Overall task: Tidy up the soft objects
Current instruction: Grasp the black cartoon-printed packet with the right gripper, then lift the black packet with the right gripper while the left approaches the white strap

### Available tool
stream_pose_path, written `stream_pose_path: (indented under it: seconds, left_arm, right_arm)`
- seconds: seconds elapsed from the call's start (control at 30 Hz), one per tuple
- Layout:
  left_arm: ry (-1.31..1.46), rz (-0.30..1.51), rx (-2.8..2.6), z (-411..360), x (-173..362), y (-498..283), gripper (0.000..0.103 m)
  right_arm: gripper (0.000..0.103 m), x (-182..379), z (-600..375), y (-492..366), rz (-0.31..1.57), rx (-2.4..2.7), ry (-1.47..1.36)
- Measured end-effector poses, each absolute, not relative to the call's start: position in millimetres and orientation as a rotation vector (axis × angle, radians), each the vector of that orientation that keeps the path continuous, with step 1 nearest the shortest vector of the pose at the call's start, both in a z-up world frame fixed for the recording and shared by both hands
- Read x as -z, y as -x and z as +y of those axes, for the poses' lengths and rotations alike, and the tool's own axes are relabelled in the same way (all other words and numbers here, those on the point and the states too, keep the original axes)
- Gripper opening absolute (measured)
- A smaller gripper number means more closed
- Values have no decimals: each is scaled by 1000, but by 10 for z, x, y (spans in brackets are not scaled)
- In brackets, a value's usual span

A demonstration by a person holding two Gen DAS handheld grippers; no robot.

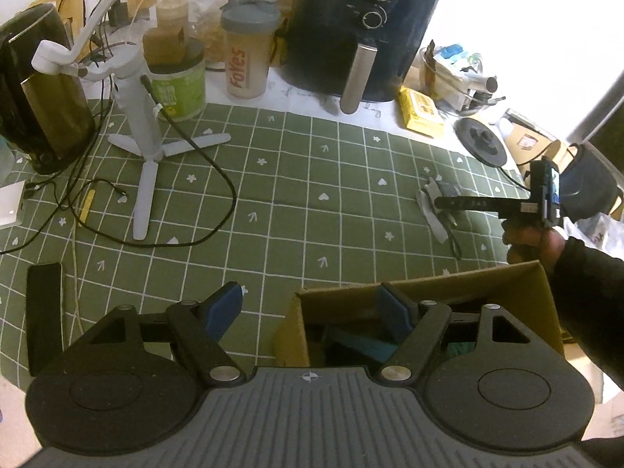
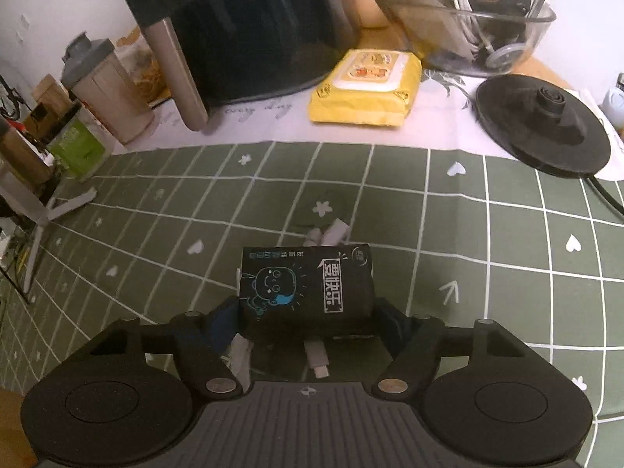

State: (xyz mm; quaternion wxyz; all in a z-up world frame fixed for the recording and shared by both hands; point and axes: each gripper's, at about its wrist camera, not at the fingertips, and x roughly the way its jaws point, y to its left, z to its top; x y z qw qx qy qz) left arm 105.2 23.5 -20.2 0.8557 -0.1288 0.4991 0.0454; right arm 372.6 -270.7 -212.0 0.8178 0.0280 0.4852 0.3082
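A black tissue pack (image 2: 308, 286) with a blue cartoon face lies on the table's green grid cloth (image 2: 487, 253), over some pale strips (image 2: 327, 234). The right gripper (image 2: 308, 319) straddles it, a jaw at each side; whether the pads press on it I cannot tell. Behind stand a yellow wet-wipe pack (image 2: 366, 85), a black air fryer (image 2: 241, 27) and a kettle base (image 2: 542, 124). The left gripper (image 1: 312, 308) hovers with jaws apart, one finger (image 1: 394, 312) over an open cardboard box (image 1: 460, 280) holding dark items. A hand (image 1: 534, 241) in a dark sleeve (image 1: 589, 284) angles the right gripper downward.
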Motion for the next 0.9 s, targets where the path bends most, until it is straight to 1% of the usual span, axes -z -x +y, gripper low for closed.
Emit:
stream_pose_path:
  seconds: [0.2, 0.47, 0.7, 0.9]
  left_arm:
    - [256, 1037, -79, 260, 185, -1102, 75]
    - [232, 1021, -43, 244, 159, -1170, 75]
    - [207, 1005, -25, 257, 122, -1199, 75]
    - [200, 991, -22, 268, 81, -1229, 75]
  right_arm:
    - [73, 1951, -2782, -3567, 1006, -652, -83]
    - [73, 1700, -2845, -3144, 956, -670, -58]
    - [73, 1634, -2893, -2857, 943, -678, -34]
    - [73, 1614, -3002, -2771, 939, -659, -51]
